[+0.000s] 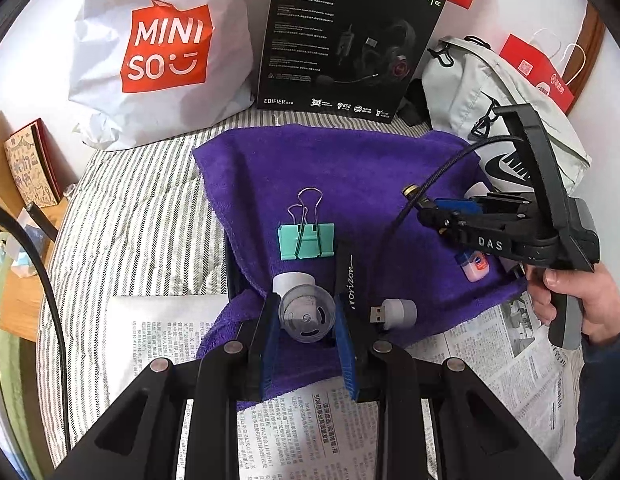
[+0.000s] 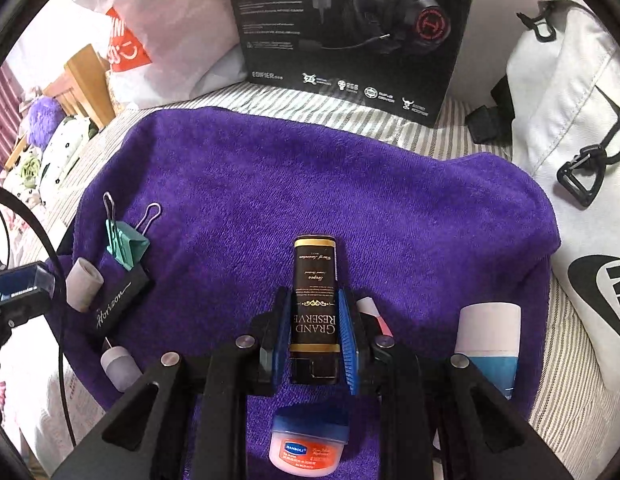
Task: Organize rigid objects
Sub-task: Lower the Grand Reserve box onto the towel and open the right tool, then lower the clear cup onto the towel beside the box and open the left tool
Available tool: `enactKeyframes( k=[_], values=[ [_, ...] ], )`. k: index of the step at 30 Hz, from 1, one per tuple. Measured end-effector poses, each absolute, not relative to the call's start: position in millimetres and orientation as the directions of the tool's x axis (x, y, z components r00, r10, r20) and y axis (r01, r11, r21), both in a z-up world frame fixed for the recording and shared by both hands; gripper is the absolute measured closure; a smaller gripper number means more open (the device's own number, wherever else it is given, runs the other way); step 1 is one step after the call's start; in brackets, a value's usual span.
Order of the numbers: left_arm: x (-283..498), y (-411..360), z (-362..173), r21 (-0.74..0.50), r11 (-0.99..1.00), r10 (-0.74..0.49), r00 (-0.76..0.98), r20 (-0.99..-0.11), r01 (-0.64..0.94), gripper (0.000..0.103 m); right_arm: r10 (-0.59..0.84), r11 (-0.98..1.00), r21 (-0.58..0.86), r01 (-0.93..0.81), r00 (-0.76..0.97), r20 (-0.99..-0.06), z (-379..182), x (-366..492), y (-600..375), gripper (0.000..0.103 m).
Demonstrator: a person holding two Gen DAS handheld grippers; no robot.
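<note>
On a purple towel lie small rigid items. My left gripper is shut on a clear plastic cap-like cup, next to a white roll, a teal binder clip, a black "Horizon" clip and a white USB plug. My right gripper is shut on a dark brown "Grand Reserve" tube, held just above the towel. It also shows from the side in the left wrist view. A small balm jar lies below it.
A Miniso bag, a black headset box and a grey Nike bag stand behind the towel. A white-and-blue bottle lies at the towel's right. Newspaper covers the striped bedding in front.
</note>
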State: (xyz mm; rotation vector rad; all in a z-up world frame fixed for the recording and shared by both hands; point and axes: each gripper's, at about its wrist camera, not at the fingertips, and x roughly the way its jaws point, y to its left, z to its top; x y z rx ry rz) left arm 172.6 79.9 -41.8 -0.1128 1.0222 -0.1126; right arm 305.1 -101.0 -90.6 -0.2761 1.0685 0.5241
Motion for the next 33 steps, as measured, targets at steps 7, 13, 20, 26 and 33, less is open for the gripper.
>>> enactKeyframes(
  k=[7, 13, 20, 26, 33],
  values=[
    [170, 83, -38, -0.148, 0.988, -0.142, 0.519, -0.843, 0.029, 0.077, 0.265, 0.845, 0.033, -0.534, 0.364, -0.893, -86, 294, -111, 0.06],
    [172, 74, -33, -0.154, 0.987, -0.153, 0.523, -0.839, 0.042, 0.077, 0.279, 0.849, 0.03, -0.527, 0.4, -0.873, -63, 267, -136, 0.052],
    [191, 50, -32, -0.173, 0.981, -0.194, 0.522, -0.831, 0.089, 0.077, 0.272, 0.854, 0.018, -0.521, 0.416, -0.868, -51, 241, -171, 0.052],
    [211, 33, -40, -0.174, 0.978, -0.208, 0.507, -0.837, 0.115, 0.077, 0.28, 0.861, 0.033, -0.507, 0.418, -0.864, -52, 227, -192, 0.052],
    [234, 18, -57, -0.177, 0.976, -0.217, 0.491, -0.844, 0.128, 0.077, 0.3, 0.87, 0.073, -0.487, 0.407, -0.863, -57, 223, -201, 0.052]
  ],
)
